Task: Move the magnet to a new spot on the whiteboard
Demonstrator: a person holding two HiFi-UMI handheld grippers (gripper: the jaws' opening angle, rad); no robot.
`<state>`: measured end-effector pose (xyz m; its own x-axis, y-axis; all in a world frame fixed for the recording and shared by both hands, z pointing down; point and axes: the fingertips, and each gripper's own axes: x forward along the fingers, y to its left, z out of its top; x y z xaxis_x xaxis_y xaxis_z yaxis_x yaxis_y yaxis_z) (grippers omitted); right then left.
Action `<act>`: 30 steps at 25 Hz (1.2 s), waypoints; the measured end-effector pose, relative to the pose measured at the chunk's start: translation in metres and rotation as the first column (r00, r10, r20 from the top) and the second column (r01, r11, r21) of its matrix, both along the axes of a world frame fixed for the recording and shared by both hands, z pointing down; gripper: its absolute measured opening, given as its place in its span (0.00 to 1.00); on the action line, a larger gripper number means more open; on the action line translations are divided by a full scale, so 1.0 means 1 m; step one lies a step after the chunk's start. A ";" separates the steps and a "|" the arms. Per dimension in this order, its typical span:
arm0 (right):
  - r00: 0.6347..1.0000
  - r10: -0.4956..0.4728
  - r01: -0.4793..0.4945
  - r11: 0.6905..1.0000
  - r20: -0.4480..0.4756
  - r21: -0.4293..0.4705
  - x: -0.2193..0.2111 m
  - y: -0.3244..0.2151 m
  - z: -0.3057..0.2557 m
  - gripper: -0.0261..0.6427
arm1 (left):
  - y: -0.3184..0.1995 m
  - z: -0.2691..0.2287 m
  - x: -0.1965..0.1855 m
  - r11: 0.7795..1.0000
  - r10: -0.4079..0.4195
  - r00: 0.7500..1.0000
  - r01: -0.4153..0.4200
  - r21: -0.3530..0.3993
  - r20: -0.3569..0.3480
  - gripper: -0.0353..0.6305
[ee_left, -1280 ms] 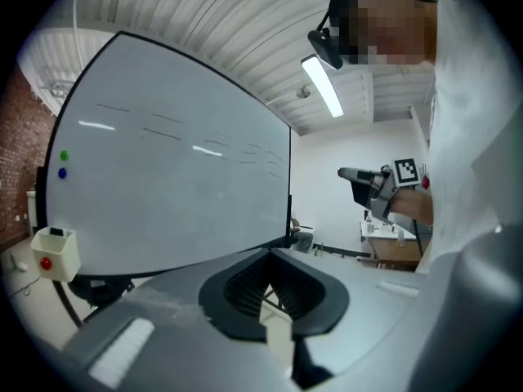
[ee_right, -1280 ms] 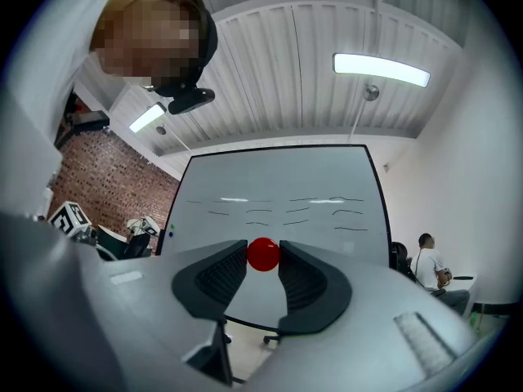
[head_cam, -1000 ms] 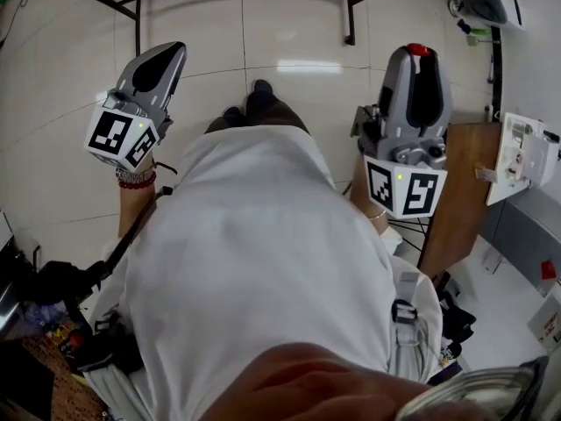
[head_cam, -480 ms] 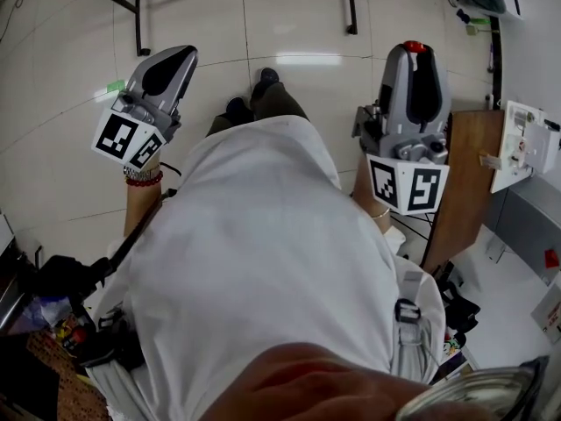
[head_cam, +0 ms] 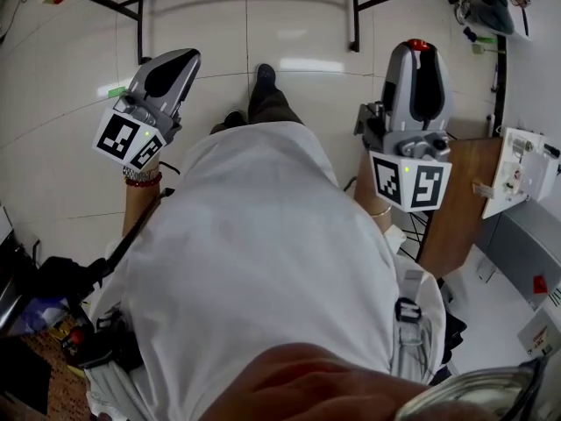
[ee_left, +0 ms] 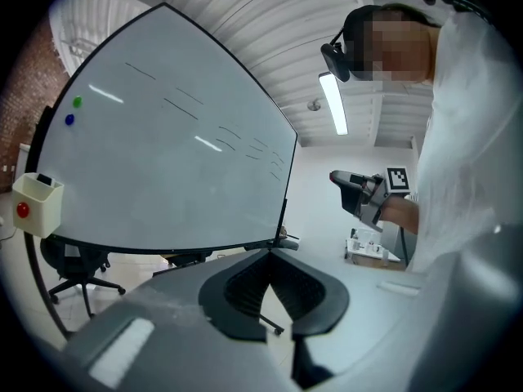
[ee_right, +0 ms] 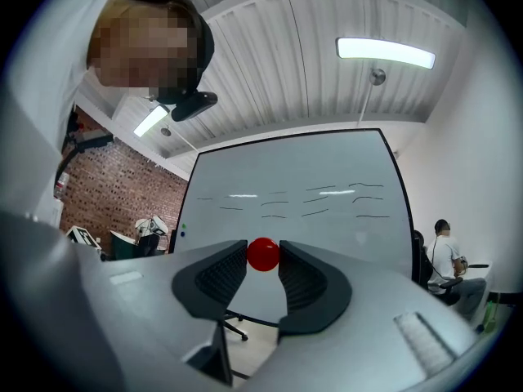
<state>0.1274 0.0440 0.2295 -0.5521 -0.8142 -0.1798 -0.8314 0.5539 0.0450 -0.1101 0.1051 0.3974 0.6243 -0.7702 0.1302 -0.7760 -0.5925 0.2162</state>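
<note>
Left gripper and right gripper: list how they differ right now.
The left gripper has its fingers closed tip to tip on nothing; the right gripper pinches the red magnet. The left gripper sees the whiteboard at a slant, off to its left; the right gripper faces it nearly square. Both are grey, shut, and pointed toward the whiteboard.

No words, numbers or brand names can be read anywhere. The whiteboard (ee_right: 327, 170) carries only short, faint dark strokes, too thin and far off to make out as letters. The left cube (head_cam: 129, 139) and right cube (head_cam: 410, 185) show black-and-white square code patterns, not text. Labels on the clutter at the edges are too small to tell.
</note>
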 end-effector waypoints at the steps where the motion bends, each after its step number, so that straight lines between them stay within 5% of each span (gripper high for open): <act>1: 1.000 0.000 0.000 1.000 -0.001 0.007 0.003 -0.014 -0.002 0.22 | -0.013 -0.004 0.001 1.000 -0.003 1.000 0.003 0.006 0.006 0.06; 8: 1.000 0.020 -0.020 0.999 0.000 0.031 0.040 -0.114 -0.004 0.22 | -0.123 -0.037 -0.010 0.990 -0.131 0.990 0.127 0.061 0.060 0.06; 16: 0.999 -0.034 0.035 0.997 -0.027 0.064 0.044 -0.191 -0.007 0.22 | -0.189 -0.043 0.028 0.993 -0.104 0.994 0.103 0.065 0.011 0.06; 20: 0.998 -0.055 0.055 0.998 -0.012 0.040 0.029 -0.219 0.000 0.22 | -0.214 -0.041 0.057 0.996 0.004 0.975 -0.025 0.091 0.220 0.06; 22: 0.998 -0.061 0.061 0.998 -0.009 0.021 0.016 -0.233 0.004 0.22 | -0.228 -0.043 0.060 0.992 0.042 0.983 -0.062 0.107 0.181 0.06; 25: 0.998 -0.057 0.057 0.997 -0.010 0.042 -0.003 -0.252 -0.005 0.22 | -0.247 -0.060 0.047 0.985 0.090 0.996 -0.092 0.148 0.021 0.06; 27: 0.999 -0.041 0.042 0.997 -0.017 0.069 -0.016 -0.266 -0.015 0.22 | -0.259 -0.072 0.045 0.966 0.174 0.984 -0.175 0.189 0.023 0.06; 30: 0.999 -0.032 0.034 0.996 -0.026 0.084 -0.042 -0.295 -0.025 0.22 | -0.269 -0.082 0.073 0.875 0.397 0.910 -0.416 0.248 0.123 0.06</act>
